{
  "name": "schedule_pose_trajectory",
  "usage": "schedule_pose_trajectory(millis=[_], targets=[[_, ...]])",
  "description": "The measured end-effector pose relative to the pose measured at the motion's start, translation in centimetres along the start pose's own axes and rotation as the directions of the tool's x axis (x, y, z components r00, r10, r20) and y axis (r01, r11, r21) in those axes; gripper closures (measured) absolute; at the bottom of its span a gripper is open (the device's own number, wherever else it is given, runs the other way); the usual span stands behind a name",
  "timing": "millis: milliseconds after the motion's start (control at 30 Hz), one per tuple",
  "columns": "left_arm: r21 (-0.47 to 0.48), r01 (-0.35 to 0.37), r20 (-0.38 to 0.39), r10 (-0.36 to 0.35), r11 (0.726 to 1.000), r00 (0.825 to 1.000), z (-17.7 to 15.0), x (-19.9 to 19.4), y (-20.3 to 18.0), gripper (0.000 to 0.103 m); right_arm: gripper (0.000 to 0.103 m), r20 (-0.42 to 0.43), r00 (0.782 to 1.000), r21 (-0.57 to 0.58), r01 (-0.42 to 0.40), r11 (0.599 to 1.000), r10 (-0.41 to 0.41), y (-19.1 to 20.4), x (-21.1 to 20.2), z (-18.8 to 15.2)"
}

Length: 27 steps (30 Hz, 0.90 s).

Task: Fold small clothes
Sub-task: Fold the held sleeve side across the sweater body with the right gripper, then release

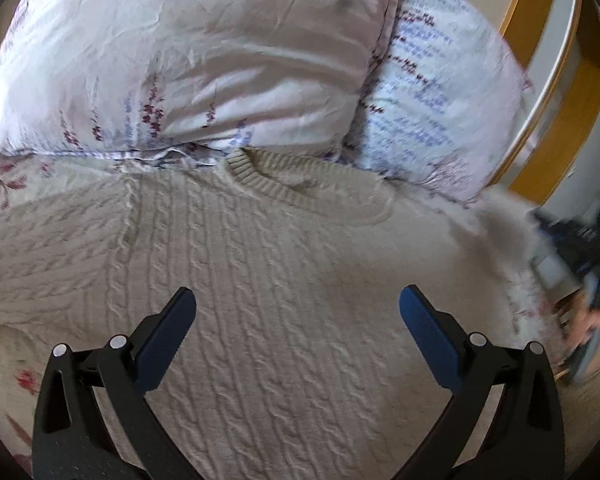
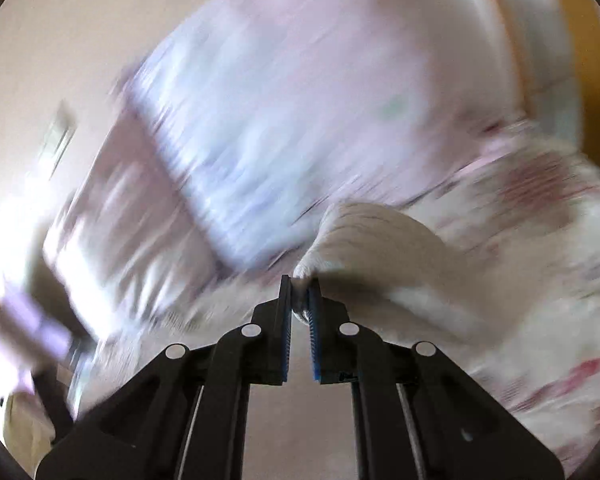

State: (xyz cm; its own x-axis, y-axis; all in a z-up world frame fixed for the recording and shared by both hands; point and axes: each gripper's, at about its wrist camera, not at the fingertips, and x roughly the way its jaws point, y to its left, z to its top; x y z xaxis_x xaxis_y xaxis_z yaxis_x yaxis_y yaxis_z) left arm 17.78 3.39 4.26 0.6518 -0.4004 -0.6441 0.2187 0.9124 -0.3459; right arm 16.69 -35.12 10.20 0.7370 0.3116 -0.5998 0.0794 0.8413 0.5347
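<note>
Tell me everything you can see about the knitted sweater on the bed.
The sweater is cream, in thick cable knit, with a ribbed round collar. It lies spread flat on the floral bed sheet, front up, its collar toward the pillows. The open left tongs hover over its body without pinching it. The right tongs are shut on a bunched part of its knit, which rises off the bed; the right wrist view is blurred.
</note>
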Motion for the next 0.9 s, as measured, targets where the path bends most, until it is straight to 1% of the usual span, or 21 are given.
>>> schedule_pose_trajectory(millis=[33, 67, 133, 233, 267, 300, 333, 367, 400, 500, 533, 600, 633, 667, 700, 733, 767, 800, 867, 900], targets=[[-0.007, 0.014, 0.003, -0.014, 1.0, 1.0, -0.1, 0.0, 0.0, 0.002, 0.095, -0.073, 0.997, -0.023, -0.021, 1.0, 0.019, 1.3, 2.2, -1.4], [-0.011, 0.021, 0.002, -0.021, 1.0, 1.0, -0.1, 0.0, 0.0, 0.002, 0.095, -0.126, 0.992, -0.033, -0.024, 0.999, 0.02, 1.9, 3.6, -2.5], [-0.008, 0.025, -0.004, -0.025, 1.0, 1.0, -0.2, -0.1, -0.1, 0.002, 0.094, -0.232, 0.973, -0.039, -0.007, 0.999, -0.002, 2.6, 6.5, -4.9], [-0.009, 0.032, -0.014, -0.032, 0.999, 0.999, -0.3, -0.2, 0.0, 0.002, 0.09, -0.306, 0.952, 0.003, 0.005, 1.0, -0.004, 2.0, 8.1, -6.3], [-0.016, 0.038, -0.017, -0.038, 0.999, 0.999, -0.3, -0.3, 0.1, 0.002, 0.08, -0.314, 0.949, 0.034, 0.004, 0.999, 0.007, 1.7, 7.9, -6.6], [-0.03, 0.047, -0.021, -0.047, 0.998, 0.999, -0.2, -0.3, 0.4, 0.002, 0.065, -0.319, 0.947, 0.07, -0.002, 0.998, 0.025, 1.2, 7.6, -6.6], [-0.046, 0.056, -0.025, -0.057, 0.997, 0.998, -0.2, -0.3, 0.7, 0.002, 0.06, -0.315, 0.947, 0.131, -0.015, 0.991, 0.056, 0.5, 7.1, -6.4], [-0.063, 0.067, -0.028, -0.069, 0.996, 0.997, -0.2, -0.2, 1.0, 0.002, 0.057, -0.299, 0.951, 0.184, -0.024, 0.983, 0.079, -0.2, 6.6, -6.2], [-0.086, 0.084, -0.034, -0.088, 0.993, 0.996, -0.2, -0.2, 1.3, 0.002, 0.057, -0.281, 0.956, 0.22, -0.021, 0.975, 0.084, -0.8, 6.2, -5.9], [-0.132, 0.118, -0.05, -0.126, 0.984, 0.991, -0.2, -0.1, 2.0, 0.002, 0.057, -0.221, 0.974, 0.301, 0.018, 0.953, 0.052, -2.6, 4.7, -5.1], [-0.141, 0.123, -0.05, -0.131, 0.982, 0.99, -0.2, -0.1, 2.1, 0.002, 0.057, -0.196, 0.98, 0.333, 0.04, 0.942, 0.028, -3.4, 4.4, -4.6], [-0.159, 0.127, -0.049, -0.136, 0.979, 0.99, -0.3, -0.2, 2.5, 0.002, 0.057, -0.161, 0.987, 0.356, 0.085, 0.931, -0.028, -4.5, 3.8, -3.9], [-0.17, 0.128, -0.048, -0.137, 0.977, 0.989, -0.3, -0.3, 2.8, 0.002, 0.058, -0.144, 0.985, 0.346, 0.138, 0.928, -0.093, -4.6, 3.8, -3.3], [-0.18, 0.13, -0.046, -0.14, 0.975, 0.989, -0.3, -0.4, 3.0, 0.002, 0.07, -0.138, 0.98, 0.324, 0.181, 0.929, -0.143, -4.4, 3.9, -3.0], [-0.196, 0.135, -0.042, -0.146, 0.971, 0.988, -0.2, -0.5, 3.3, 0.002, 0.084, -0.13, 0.967, 0.272, 0.247, 0.93, -0.219, -3.7, 4.1, -2.4], [-0.206, 0.138, -0.04, -0.149, 0.969, 0.988, -0.2, -0.5, 3.5, 0.002, 0.087, -0.122, 0.96, 0.232, 0.275, 0.933, -0.252, -3.0, 4.2, -2.0], [-0.219, 0.143, -0.036, -0.154, 0.965, 0.987, -0.2, -0.6, 3.7, 0.002, 0.091, -0.107, 0.957, 0.195, 0.286, 0.938, -0.269, -2.1, 4.2, -1.7], [-0.227, 0.146, -0.032, -0.158, 0.963, 0.987, -0.2, -0.7, 3.9, 0.002, 0.092, -0.082, 0.959, 0.149, 0.282, 0.948, -0.272, -0.7, 4.4, -1.4], [-0.244, 0.155, -0.025, -0.166, 0.957, 0.986, -0.1, -0.8, 4.2, 0.003, 0.092, -0.034, 0.974, 0.029, 0.226, 0.974, -0.225, 3.3, 4.6, -1.3], [-0.258, 0.166, -0.02, -0.177, 0.952, 0.984, -0.1, -0.9, 4.4, 0.003, 0.092, -0.023, 0.982, -0.026, 0.185, 0.982, -0.186, 5.3, 5.0, -1.6]])
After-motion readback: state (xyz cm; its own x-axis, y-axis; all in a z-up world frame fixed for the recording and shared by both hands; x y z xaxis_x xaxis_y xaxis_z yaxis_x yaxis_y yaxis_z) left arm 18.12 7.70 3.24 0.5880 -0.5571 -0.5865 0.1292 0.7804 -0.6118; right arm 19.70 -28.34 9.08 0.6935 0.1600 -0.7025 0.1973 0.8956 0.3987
